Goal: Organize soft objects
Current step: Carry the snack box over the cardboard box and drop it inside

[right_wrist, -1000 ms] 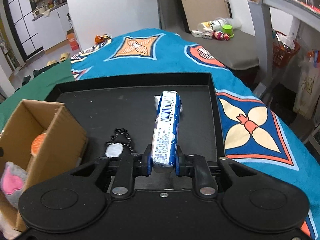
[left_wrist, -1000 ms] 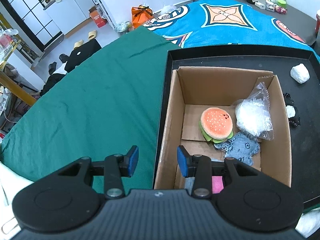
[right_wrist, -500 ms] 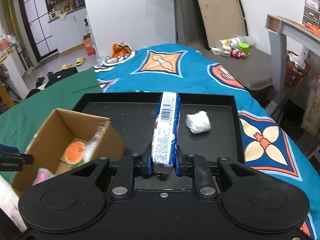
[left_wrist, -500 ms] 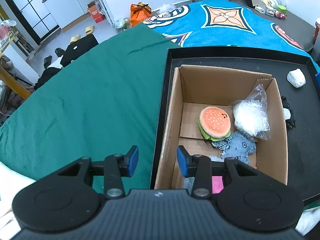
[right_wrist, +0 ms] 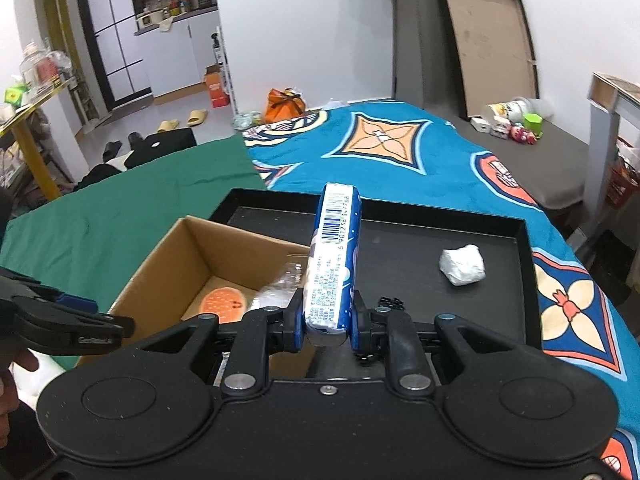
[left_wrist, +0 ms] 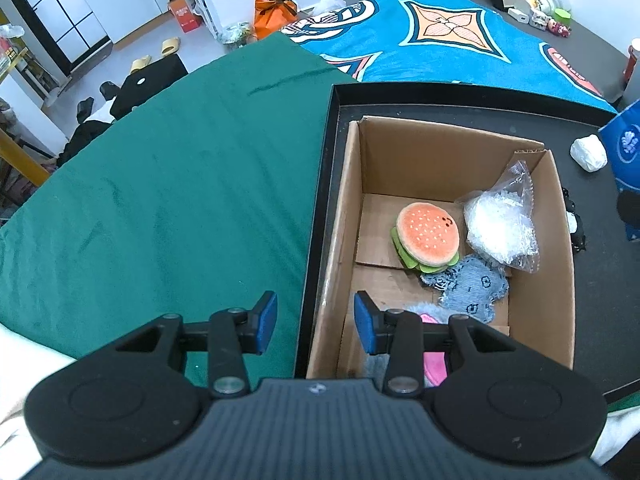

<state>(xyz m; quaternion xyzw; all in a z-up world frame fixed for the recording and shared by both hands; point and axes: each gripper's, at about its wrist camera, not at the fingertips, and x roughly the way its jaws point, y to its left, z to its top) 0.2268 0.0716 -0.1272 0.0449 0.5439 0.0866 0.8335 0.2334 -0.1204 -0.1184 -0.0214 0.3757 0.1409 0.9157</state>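
My right gripper (right_wrist: 324,326) is shut on a blue tissue pack (right_wrist: 334,256) and holds it upright above the tray, beside the box's right wall. The pack's end shows at the right edge of the left wrist view (left_wrist: 626,148). An open cardboard box (left_wrist: 348,216) (right_wrist: 160,264) stands in the black tray (left_wrist: 324,184) (right_wrist: 516,280). It holds a plush burger (left_wrist: 427,234) (right_wrist: 222,303), a clear plastic bag (left_wrist: 502,224), a denim plush (left_wrist: 472,288) and a grey-pink plush (left_wrist: 434,360). My left gripper (left_wrist: 316,322) is open and empty, straddling the box's left wall.
A crumpled white wad (right_wrist: 462,264) (left_wrist: 588,153) lies on the tray right of the box. A black chain with a white charm (left_wrist: 574,228) lies by the box's right wall. Green cloth (left_wrist: 168,200) lies left of the tray, blue patterned cloth (right_wrist: 400,152) behind it.
My right gripper has lifted and swung left toward the box with the tissue pack in it. My left gripper has stayed open over the box's left wall, shifting only slightly.
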